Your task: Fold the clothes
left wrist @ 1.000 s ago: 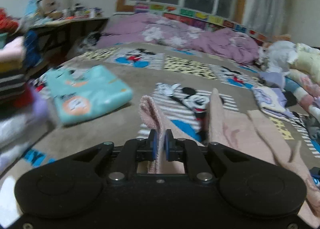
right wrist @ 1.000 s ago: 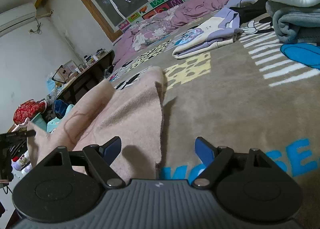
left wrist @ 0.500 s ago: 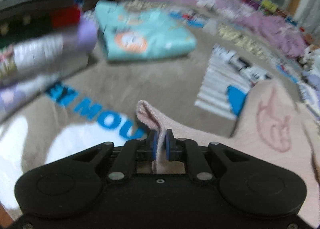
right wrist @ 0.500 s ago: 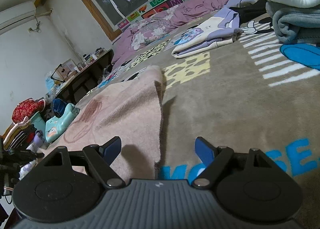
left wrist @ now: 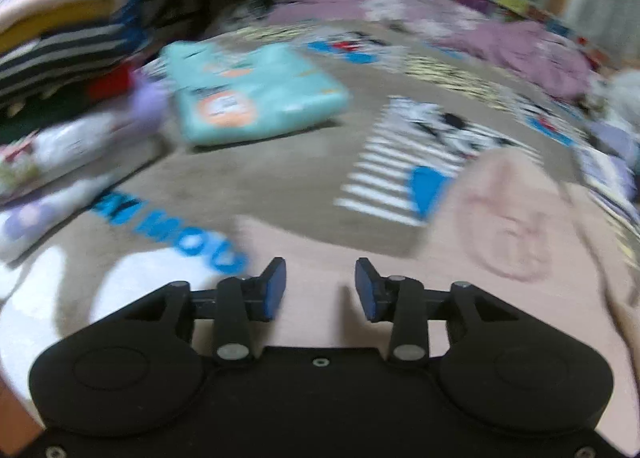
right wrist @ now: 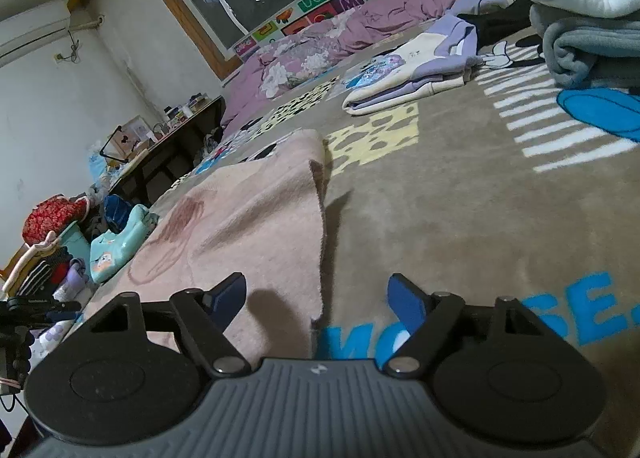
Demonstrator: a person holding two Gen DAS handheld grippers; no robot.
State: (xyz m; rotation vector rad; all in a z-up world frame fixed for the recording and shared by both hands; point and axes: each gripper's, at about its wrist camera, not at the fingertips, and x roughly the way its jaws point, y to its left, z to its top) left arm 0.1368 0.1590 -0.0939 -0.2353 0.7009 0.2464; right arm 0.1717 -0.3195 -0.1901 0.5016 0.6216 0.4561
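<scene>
A pink garment [left wrist: 508,226] with a drawn outline on it lies flat on the patterned blanket. My left gripper [left wrist: 320,284] is open and empty just above the garment's near edge. In the right wrist view the same pink garment [right wrist: 248,218] lies spread to the left, its right edge running toward me. My right gripper [right wrist: 318,298] is open and empty, straddling that edge low over the blanket.
A folded teal garment [left wrist: 248,94] lies ahead on the left, also seen in the right wrist view [right wrist: 116,250]. A stack of folded clothes [left wrist: 60,70] stands at far left. A folded white-and-lilac top [right wrist: 408,74] and grey blankets [right wrist: 588,18] lie at the right. A purple quilt [right wrist: 360,26] lies at the back.
My left gripper carried the pink garment's edge down and toward me, then opened and let it go. The garment now lies flat. My right gripper stayed open and still.
</scene>
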